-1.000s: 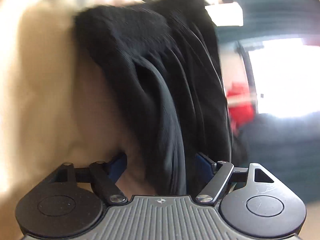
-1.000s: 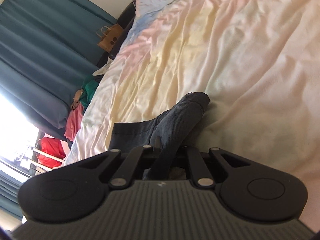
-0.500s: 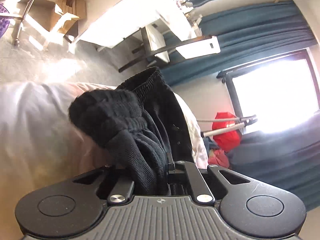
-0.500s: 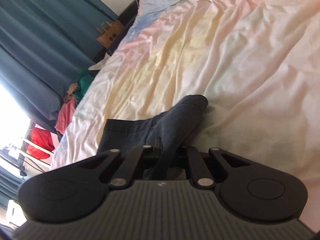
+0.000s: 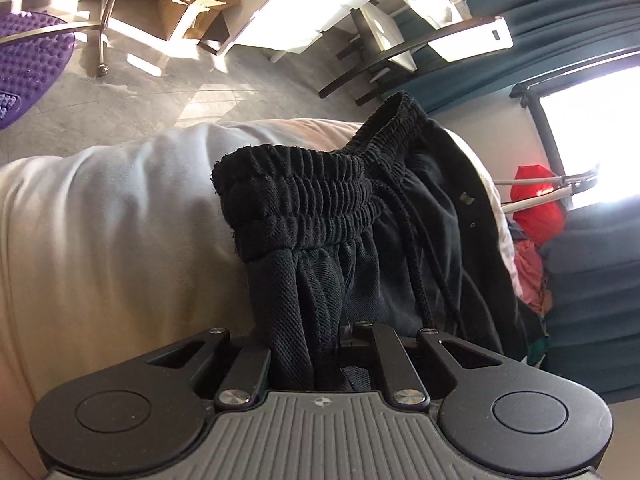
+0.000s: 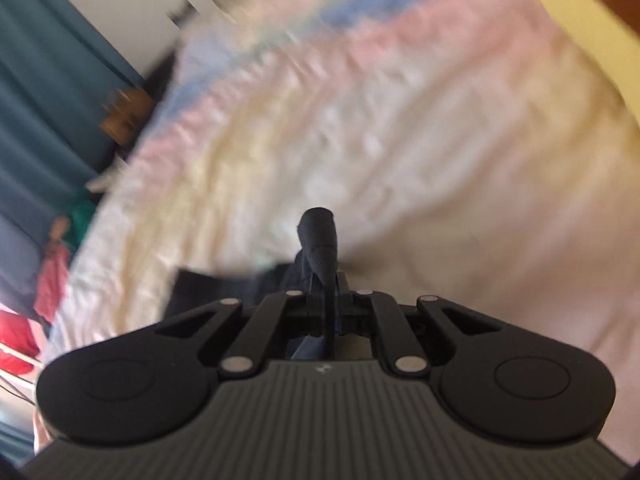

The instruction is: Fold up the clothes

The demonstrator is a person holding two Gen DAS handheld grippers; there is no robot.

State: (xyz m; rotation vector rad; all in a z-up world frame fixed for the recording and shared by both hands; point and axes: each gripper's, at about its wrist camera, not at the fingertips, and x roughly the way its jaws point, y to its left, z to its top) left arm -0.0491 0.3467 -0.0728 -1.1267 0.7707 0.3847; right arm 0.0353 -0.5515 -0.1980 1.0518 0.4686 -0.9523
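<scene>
A black pair of shorts [image 5: 384, 240] with an elastic waistband [image 5: 296, 196] and a drawstring lies on the bed near its edge. My left gripper [image 5: 316, 344] is shut on a bunch of the fabric just below the waistband. In the right wrist view my right gripper [image 6: 326, 300] is shut on another dark fold of the shorts [image 6: 320, 236], which sticks up between the jaws; more of the dark cloth [image 6: 208, 292] trails off to the left. The right view is blurred by motion.
The bed sheet is pale with pastel stripes [image 6: 360, 140]. Beyond the bed edge lie grey floor [image 5: 192, 92], cardboard boxes [image 5: 192, 4], a purple mat [image 5: 28, 56] and a dark chair [image 5: 372, 60]. Teal curtains [image 5: 560, 12] and red clothing [image 5: 538, 204] are by the window.
My left gripper went from open around the shorts to shut on them near the waistband. My right gripper kept its hold and swung quickly, blurring its view.
</scene>
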